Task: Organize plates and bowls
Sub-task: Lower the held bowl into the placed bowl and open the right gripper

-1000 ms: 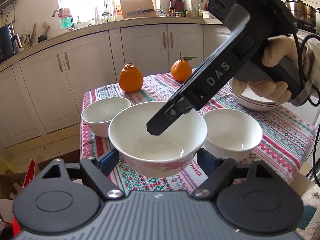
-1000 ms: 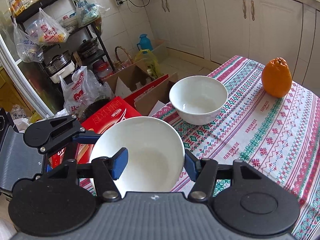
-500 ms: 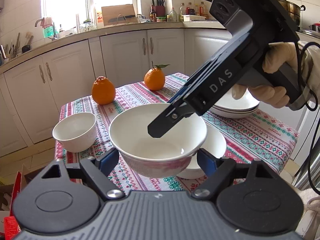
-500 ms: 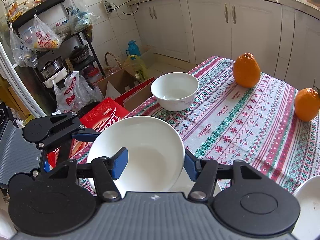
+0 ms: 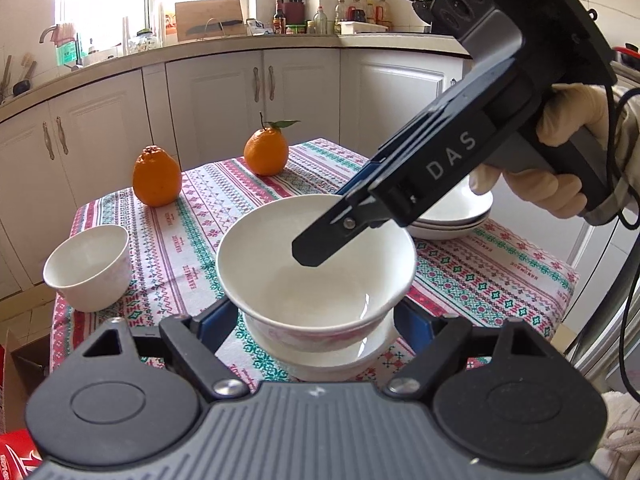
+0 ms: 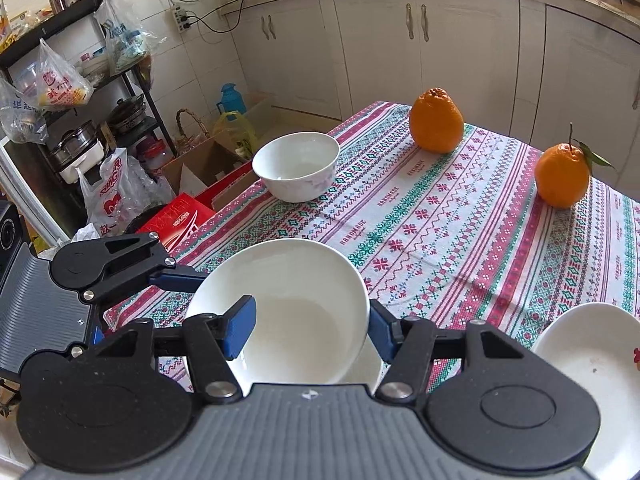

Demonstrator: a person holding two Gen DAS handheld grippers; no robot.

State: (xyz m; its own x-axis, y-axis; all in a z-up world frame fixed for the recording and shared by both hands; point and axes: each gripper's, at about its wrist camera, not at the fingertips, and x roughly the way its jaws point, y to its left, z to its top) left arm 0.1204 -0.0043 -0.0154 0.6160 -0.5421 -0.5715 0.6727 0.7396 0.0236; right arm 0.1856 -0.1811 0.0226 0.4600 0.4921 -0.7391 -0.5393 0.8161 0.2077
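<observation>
Stacking is under way, by my reading. On the table (image 5: 192,216), left to right: one small bowl (image 5: 90,266) still alone; a large bowl (image 5: 316,268) hanging just above another bowl (image 5: 340,360), not yet nested; then stacked plates (image 5: 452,220). That makes three bowls, two oranges (image 5: 157,178). The left gripper (image 5: 316,322) is clamped across the large bowl's sides; the right gripper (image 6: 312,326) pinches its rim.

Sunlit window (image 5: 108,4), white cabinets (image 5: 224,96), prob. tiled walls.
</observation>
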